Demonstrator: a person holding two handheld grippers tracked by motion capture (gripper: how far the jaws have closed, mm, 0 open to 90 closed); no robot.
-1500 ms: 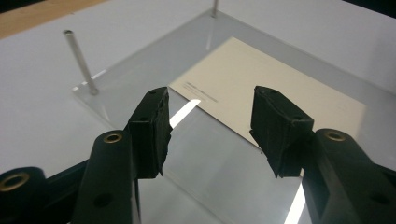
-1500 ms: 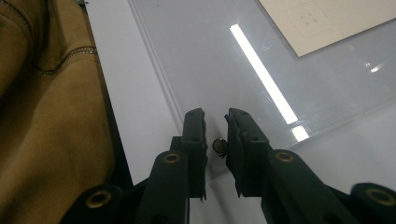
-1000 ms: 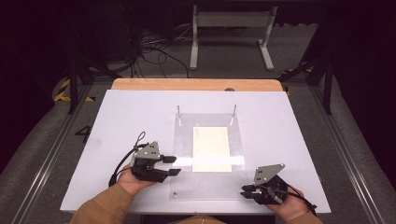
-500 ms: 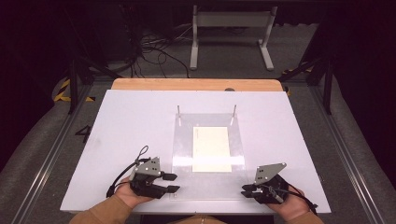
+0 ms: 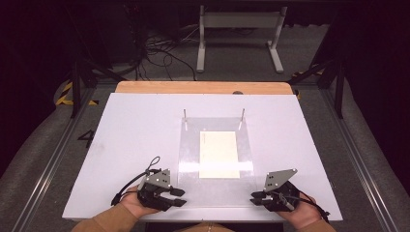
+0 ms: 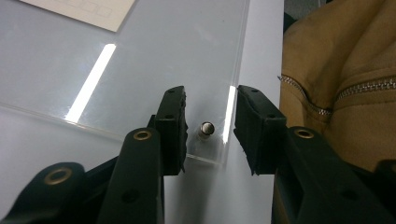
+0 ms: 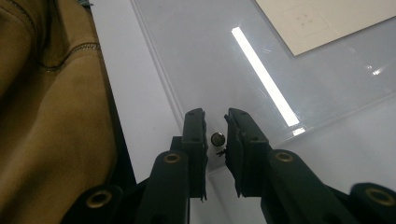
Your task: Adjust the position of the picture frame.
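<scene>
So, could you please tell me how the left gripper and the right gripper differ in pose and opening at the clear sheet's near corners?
The left gripper has its fingers spread wide around a small metal pin; the right gripper has its fingers set closer around its own pin. From above, the left gripper points right and the right gripper points left. Both sit at a near corner of the clear sheet, touching neither pin.

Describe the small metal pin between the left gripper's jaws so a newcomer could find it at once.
Start at the white table, then the clear acrylic sheet lying at its middle with a cream card on it. At the sheet's near left corner stands a short metal pin, framed by the open jaws of the left gripper. Unlike the two tall far posts, it is stubby and closest to the person.
</scene>
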